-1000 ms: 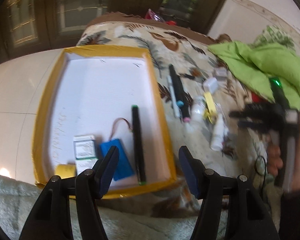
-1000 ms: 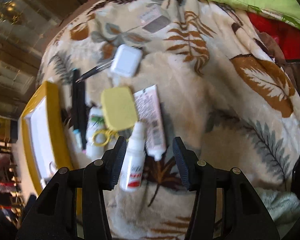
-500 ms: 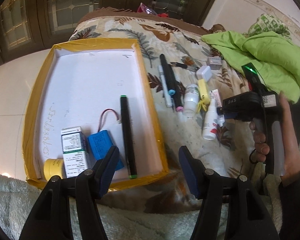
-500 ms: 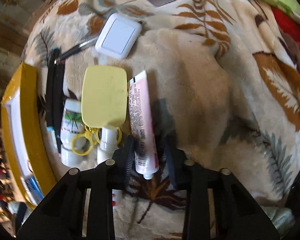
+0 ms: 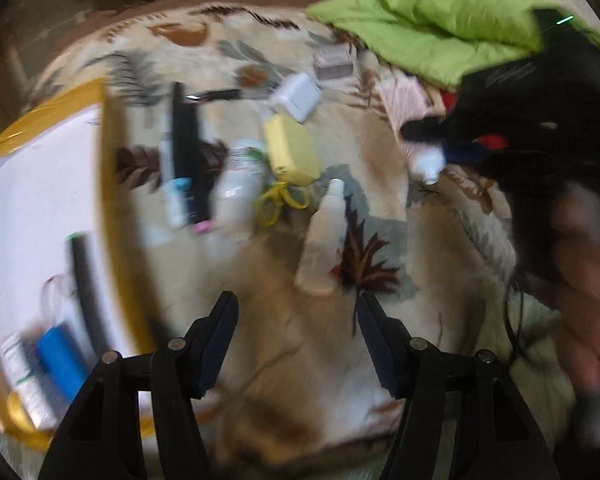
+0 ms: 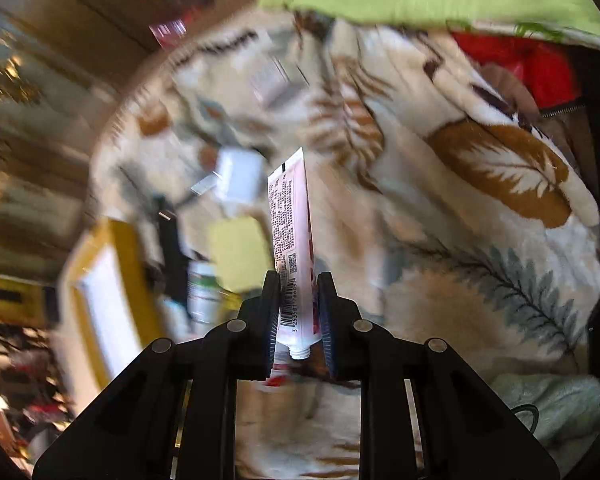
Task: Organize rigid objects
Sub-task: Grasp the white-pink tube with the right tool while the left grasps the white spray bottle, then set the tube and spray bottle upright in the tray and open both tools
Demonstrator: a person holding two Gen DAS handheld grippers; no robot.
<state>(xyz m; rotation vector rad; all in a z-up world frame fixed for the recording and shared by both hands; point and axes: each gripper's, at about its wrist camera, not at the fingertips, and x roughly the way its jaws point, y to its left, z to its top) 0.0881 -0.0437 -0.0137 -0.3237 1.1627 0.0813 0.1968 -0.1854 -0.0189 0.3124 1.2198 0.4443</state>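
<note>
My right gripper [image 6: 299,304] is shut on a pink-and-white tube [image 6: 290,240], held by its cap end and lifted off the leaf-patterned blanket; the tube also shows in the left wrist view [image 5: 404,120]. My left gripper [image 5: 296,320] is open and empty, just short of a white spray bottle [image 5: 322,240]. Beyond it lie a yellow case [image 5: 292,150] with a yellow ring, a white bottle [image 5: 236,188], black and white pens [image 5: 186,152] and a white box [image 5: 298,96]. The yellow-rimmed white tray [image 5: 116,216] at left holds a black pen, a blue battery pack and small boxes.
A green cloth [image 5: 428,20] is bunched at the far right of the blanket, with a red item [image 6: 516,68] under its edge. A small grey packet [image 5: 332,62] lies near the cloth. The person's hand [image 5: 588,292] holds the right gripper at right.
My right gripper has closed on the tube and lifted it off the blanket. My left gripper has swung right, from over the tray to the loose items; both views are motion-blurred.
</note>
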